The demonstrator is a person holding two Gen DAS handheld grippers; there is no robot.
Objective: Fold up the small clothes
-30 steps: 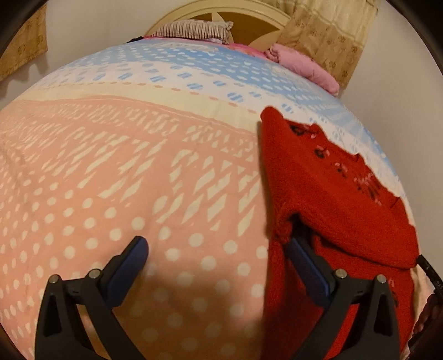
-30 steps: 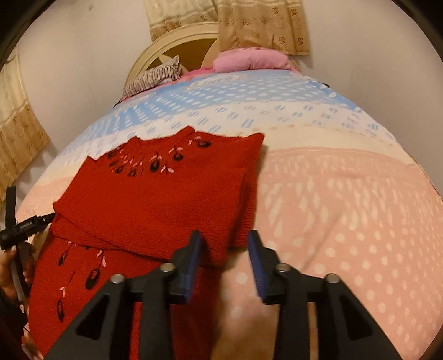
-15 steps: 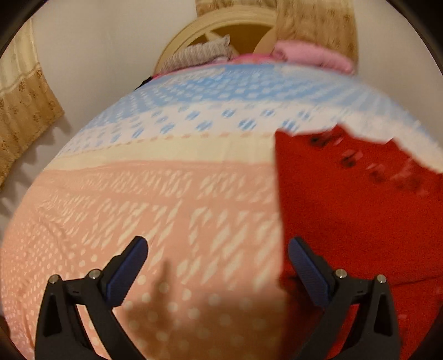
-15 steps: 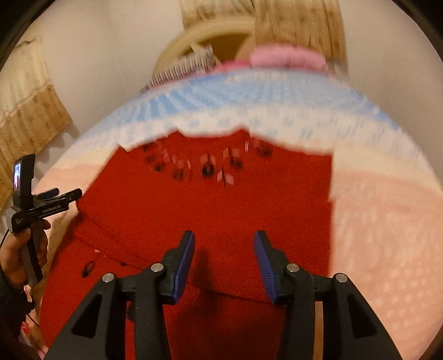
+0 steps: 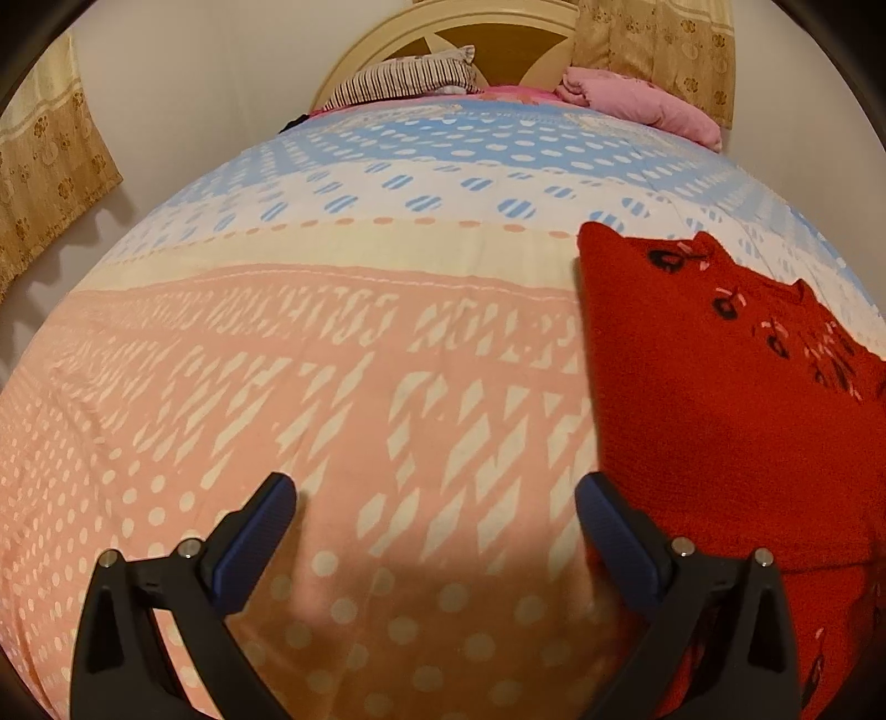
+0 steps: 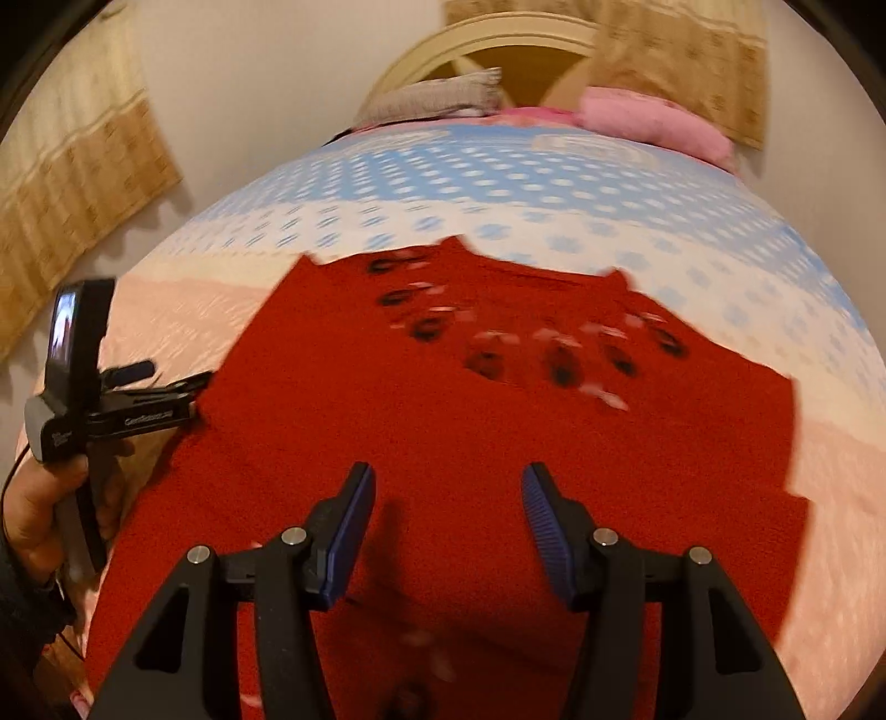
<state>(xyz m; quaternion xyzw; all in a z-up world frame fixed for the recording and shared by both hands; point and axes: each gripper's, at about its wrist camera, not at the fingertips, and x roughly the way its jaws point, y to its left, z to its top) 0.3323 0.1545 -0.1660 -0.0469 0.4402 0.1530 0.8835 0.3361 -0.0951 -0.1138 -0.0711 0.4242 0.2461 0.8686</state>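
Observation:
A red knit sweater (image 6: 443, 399) with dark flower trim near the neck lies on the bed, both sleeves folded across its body. In the left wrist view the sweater (image 5: 720, 399) is at the right. My left gripper (image 5: 434, 526) is wide open and empty, over the pink bedspread beside the sweater's left edge; its right finger (image 5: 614, 531) is at that edge. My right gripper (image 6: 448, 520) is open and empty, above the sweater's lower middle. The left gripper (image 6: 183, 387) also shows at the left of the right wrist view, held in a hand.
The bedspread (image 5: 332, 360) is pink with white marks, blue and white farther back. A striped pillow (image 5: 404, 77) and a pink pillow (image 5: 637, 102) lie against the cream headboard (image 5: 498, 33). Curtains (image 5: 44, 183) hang at the left wall.
My right gripper has let go of the folded sleeve, opened wider and moved left over the sweater's middle. My left gripper has drawn back off the sweater's edge.

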